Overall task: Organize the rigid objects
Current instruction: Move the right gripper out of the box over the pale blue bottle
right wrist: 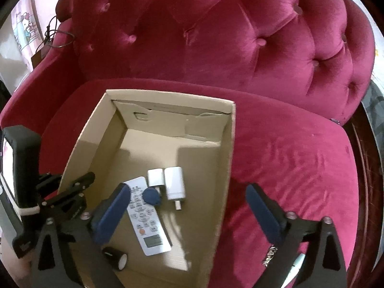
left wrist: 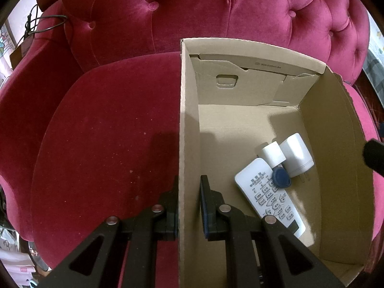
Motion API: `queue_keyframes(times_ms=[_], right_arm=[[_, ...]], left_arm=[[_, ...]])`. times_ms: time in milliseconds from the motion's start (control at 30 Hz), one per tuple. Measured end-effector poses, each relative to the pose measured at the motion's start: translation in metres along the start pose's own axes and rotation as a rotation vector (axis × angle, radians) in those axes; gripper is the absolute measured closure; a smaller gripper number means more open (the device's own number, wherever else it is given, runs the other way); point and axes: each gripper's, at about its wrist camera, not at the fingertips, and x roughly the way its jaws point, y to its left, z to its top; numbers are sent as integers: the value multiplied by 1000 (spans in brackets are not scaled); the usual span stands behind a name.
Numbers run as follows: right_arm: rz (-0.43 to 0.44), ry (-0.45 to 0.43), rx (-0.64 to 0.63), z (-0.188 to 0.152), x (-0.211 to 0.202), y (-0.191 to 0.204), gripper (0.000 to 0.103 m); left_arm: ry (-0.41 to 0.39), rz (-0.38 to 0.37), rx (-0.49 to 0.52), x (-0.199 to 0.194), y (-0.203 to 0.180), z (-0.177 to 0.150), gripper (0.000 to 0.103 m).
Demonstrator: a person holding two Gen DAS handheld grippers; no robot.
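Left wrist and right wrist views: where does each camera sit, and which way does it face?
Left wrist: sits low behind the left gripper, facing the sofa back; its fingers straddle the cardboard box wall.
Right wrist: sits above the box's near end, looking down; the right gripper is open, the left gripper at the left edge.
Shared: box, remote, white chargers.

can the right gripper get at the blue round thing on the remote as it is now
Probably yes. The right gripper is open above the open-topped cardboard box, and the blue round piece lies uncovered on the white remote. The chargers close beside it leave little room for the fingers.
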Motion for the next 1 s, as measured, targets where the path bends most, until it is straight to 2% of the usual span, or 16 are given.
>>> queue_keyframes(times_ms=[367, 833, 1000], right_arm=[[-80, -22, 47, -14, -15, -50, 0], [-188, 84, 148, -43, -8, -120, 0], [-241, 139, 171, -63, -1, -147, 0]], left_arm=[[3, 18, 9, 1, -3, 1, 88], [3, 12, 6, 1, -1, 0, 89], [4, 11, 4, 1, 0, 0, 89]])
